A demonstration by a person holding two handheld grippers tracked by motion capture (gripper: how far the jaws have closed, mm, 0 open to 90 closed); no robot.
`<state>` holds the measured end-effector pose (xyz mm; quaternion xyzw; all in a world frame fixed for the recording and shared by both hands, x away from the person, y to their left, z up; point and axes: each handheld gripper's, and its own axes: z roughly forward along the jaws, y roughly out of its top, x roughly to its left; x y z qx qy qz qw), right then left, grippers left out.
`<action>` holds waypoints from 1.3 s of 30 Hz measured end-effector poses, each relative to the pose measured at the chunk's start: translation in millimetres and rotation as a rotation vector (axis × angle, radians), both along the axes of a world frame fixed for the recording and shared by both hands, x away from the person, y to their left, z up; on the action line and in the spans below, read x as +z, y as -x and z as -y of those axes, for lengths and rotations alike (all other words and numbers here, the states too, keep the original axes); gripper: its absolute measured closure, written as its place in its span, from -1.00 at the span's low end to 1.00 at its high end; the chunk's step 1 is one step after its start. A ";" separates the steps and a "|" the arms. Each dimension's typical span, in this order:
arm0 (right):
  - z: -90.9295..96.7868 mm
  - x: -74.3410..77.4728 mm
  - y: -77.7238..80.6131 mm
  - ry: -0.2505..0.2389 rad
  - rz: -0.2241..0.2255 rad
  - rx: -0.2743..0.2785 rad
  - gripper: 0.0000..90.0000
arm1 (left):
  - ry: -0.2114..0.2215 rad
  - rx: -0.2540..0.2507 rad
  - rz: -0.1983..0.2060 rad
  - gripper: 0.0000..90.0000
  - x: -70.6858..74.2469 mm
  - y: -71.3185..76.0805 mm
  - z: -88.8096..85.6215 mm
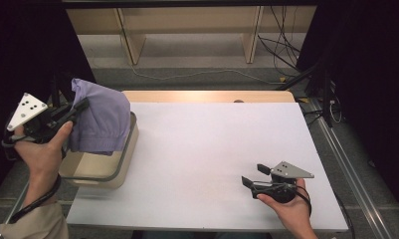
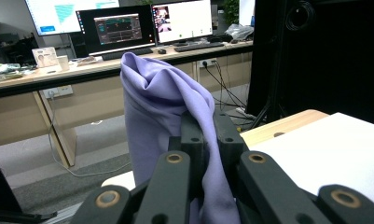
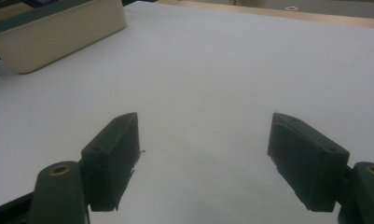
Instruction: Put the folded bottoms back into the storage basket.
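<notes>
In the high view, the left gripper (image 1: 80, 106) clenched a lavender cloth (image 1: 100, 119) hanging long axis vertical over the cream basket (image 1: 121, 172) at the table's left edge. The left gripper view showed only a thin fold of the cloth (image 2: 175, 107) pinched, which could probably slip free and drop outside. In the right gripper view, the right gripper (image 3: 203, 161) stood released over the white tabletop (image 3: 231, 65).

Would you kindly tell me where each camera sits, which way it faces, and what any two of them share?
High view: above the person's side, looking forward and down on the white table; both forearms, left claw and right claw show.
Left gripper view: rides the left claw, facing desks with monitors; its black jaws are shut on the purple cloth.
Right gripper view: rides the right claw, low over the table; its jaws stand open.
Shared: high and right gripper views both show the beige basket.
</notes>
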<state>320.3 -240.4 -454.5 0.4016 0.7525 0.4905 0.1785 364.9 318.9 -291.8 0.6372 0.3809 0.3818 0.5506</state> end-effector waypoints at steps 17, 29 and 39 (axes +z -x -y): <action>0.0 0.0 0.0 -0.002 0.000 0.000 -0.42 | -0.018 -0.004 -0.027 0.89 -6.5 -0.1 -1.8; 0.1 0.1 0.0 -0.004 0.000 -0.001 -0.42 | -0.023 -0.004 -0.045 0.89 -11.8 -1.7 -2.8; 0.5 0.5 0.1 -0.003 0.003 -0.001 -0.42 | -0.029 -0.003 -0.058 0.89 -15.4 -2.1 -3.6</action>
